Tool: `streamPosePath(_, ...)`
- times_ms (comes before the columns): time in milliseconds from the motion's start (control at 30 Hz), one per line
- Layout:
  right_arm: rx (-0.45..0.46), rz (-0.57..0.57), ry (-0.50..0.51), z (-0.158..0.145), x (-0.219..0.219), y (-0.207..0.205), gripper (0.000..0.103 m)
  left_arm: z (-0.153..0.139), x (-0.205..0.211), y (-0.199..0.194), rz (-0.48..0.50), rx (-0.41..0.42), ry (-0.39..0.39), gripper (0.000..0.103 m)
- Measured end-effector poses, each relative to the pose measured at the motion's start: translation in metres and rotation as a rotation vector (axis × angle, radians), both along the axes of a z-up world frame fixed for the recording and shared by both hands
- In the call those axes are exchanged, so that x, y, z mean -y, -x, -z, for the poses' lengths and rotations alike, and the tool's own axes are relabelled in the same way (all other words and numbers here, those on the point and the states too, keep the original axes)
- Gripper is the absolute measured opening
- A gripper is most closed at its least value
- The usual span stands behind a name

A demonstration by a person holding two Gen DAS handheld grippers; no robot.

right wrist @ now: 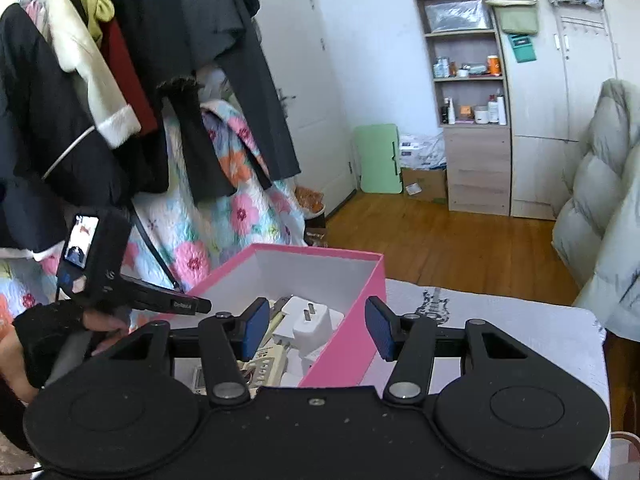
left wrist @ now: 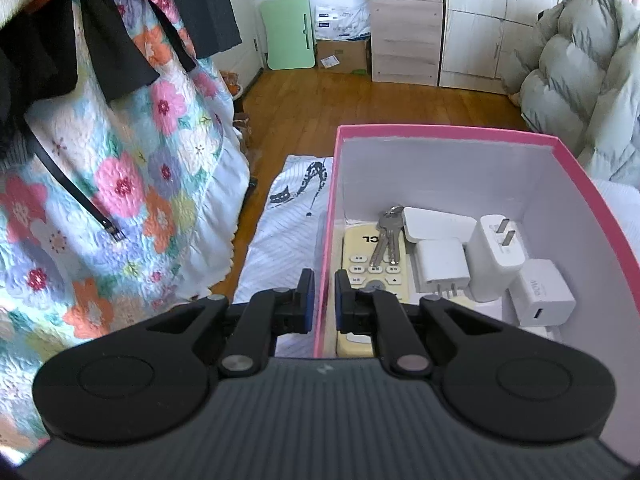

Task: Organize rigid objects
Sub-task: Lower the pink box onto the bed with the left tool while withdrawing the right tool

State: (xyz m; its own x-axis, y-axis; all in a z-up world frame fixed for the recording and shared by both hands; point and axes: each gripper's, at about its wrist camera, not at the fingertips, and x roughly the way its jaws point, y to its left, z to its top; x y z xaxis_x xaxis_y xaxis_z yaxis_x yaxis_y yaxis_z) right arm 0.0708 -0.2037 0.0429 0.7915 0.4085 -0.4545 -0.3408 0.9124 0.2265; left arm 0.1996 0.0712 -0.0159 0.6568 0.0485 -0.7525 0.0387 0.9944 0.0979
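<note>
1. The left wall of the pink box (left wrist: 325,240), low in the left wrist frame, is being clenched between the left gripper (left wrist: 324,300) pads.
2. The box's right wall is being straddled by the released right gripper (right wrist: 316,326), apparently untouched.
3. Chargers (left wrist: 496,256), keys (left wrist: 386,236) and a remote (left wrist: 372,268) are being held inside; bare cloth (right wrist: 520,320) is being left right of the box.
</note>
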Motion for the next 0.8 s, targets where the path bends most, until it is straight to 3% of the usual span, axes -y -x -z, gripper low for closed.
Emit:
streamPosePath(67, 0.005, 0.019, 0.016, -0.003, 0.004, 0.005, 0.058, -0.003, -0.003, 0.0, -0.008, -0.005, 0.023, 0.008)
streamPosePath(133, 0.016, 0.058, 0.03, -0.007, 0.007, 0.011, 0.058, -0.013, -0.01, 0.005, -0.03, 0.001, 0.096, 0.008)
streamPosePath(233, 0.032, 0.099, 0.06, -0.011, 0.009, 0.023, 0.058, -0.037, -0.007, 0.026, -0.04, 0.079, 0.073, 0.008)
streamPosePath(367, 0.057, 0.138, 0.084, -0.016, 0.01, 0.041, 0.059, -0.07, -0.002, 0.062, -0.018, 0.154, 0.116, 0.008)
streamPosePath(500, 0.078, 0.18, 0.1, -0.027, 0.011, 0.057, 0.062, -0.092, 0.012, 0.104, 0.019, 0.217, 0.107, 0.01)
streamPosePath(667, 0.1, 0.204, 0.053, -0.036, 0.014, 0.08, 0.063, -0.086, 0.034, 0.149, 0.061, 0.193, 0.136, 0.011)
streamPosePath(800, 0.105, 0.222, 0.071, -0.036, 0.008, 0.097, 0.064, -0.069, 0.051, 0.175, 0.108, 0.144, 0.161, 0.011)
